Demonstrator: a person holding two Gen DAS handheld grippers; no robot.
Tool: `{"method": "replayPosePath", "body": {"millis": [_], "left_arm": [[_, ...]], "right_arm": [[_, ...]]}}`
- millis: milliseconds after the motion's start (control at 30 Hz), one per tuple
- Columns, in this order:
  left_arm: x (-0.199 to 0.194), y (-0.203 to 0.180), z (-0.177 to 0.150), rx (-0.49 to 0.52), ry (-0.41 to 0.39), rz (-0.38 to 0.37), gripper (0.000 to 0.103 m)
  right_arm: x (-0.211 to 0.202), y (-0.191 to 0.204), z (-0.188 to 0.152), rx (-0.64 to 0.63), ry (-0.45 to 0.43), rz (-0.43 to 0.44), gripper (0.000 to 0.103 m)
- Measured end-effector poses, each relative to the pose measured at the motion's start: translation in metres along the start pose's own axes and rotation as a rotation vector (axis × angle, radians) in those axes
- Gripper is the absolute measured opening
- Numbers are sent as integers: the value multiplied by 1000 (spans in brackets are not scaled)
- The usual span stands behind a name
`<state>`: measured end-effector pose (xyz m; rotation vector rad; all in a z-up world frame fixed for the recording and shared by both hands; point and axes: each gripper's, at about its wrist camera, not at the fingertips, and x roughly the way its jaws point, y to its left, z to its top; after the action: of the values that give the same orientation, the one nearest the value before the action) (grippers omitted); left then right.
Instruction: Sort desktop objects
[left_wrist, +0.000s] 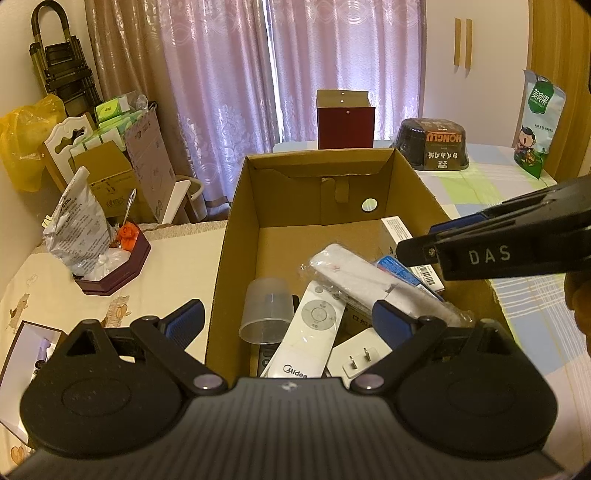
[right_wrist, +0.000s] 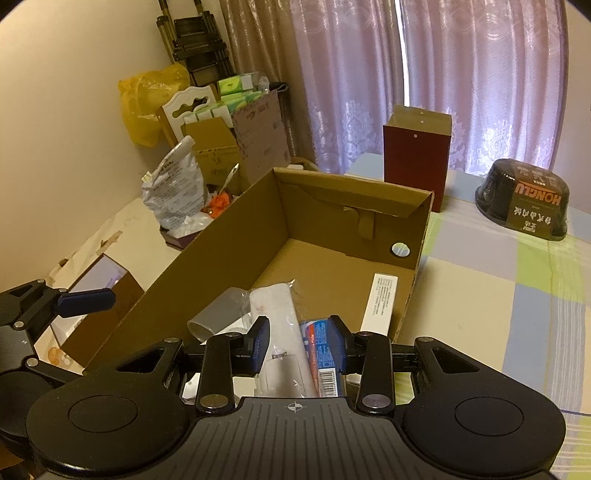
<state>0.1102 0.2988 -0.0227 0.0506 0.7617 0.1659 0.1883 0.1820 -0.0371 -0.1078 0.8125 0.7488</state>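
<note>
Cardboard box (left_wrist: 236, 236) – centre of table, left wrist view. Contents: white remote (left_wrist: 306, 332), clear cup (left_wrist: 264, 310) at 9 o'clock of it, bagged item (left_wrist: 369, 277) at 1 o'clock, plug (left_wrist: 360, 356) at 4. Left gripper (left_wrist: 288, 321) spread wide, empty.
Right wrist view – right gripper (right_wrist: 297, 345) parted, nothing clasped, over bagged item w/ blue packet (right_wrist: 317, 347) at 3 o'clock.

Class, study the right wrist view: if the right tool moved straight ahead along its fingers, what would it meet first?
Most likely the plastic-wrapped white item lying in the cardboard box; it sits between the right tool's open fingers, with the blue packet beside it. Depth is hard to judge.
</note>
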Motion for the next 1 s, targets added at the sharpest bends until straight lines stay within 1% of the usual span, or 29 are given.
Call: {"method": "replayPosePath", "body": {"millis": [67, 100, 133, 167, 200, 267, 367, 833, 1000], "left_arm": [[-1, 0, 0, 1, 1, 2, 96], [-1, 0, -1, 1, 1, 4, 96], [-2, 1, -1, 1, 2, 5, 97], [-3, 1, -1, 1, 3, 6, 98], [-4, 1, -2, 0, 4, 7, 98], [-6, 2, -2, 0, 5, 10, 99], [-9, 2, -4, -2, 6, 12, 99], [-33, 2, -6, -23, -9, 33, 102], [-43, 2, -8, -42, -5, 33, 102]], "right_arm": [[-1, 0, 0, -2, 0, -4, 38], [-2, 0, 0, -4, 0, -8, 42], [-4, -1, 0, -3, -7, -13, 59], [-6, -1, 1, 0, -18, -20, 98], [-8, -2, 1, 2, -29, -27, 103], [-13, -3, 1, 7, -51, -41, 103], [-18, -5, 2, 11, -57, -43, 103], [-41, -1, 2, 12, -62, -51, 103], [-52, 1, -2, 29, -49, -46, 103]]}}
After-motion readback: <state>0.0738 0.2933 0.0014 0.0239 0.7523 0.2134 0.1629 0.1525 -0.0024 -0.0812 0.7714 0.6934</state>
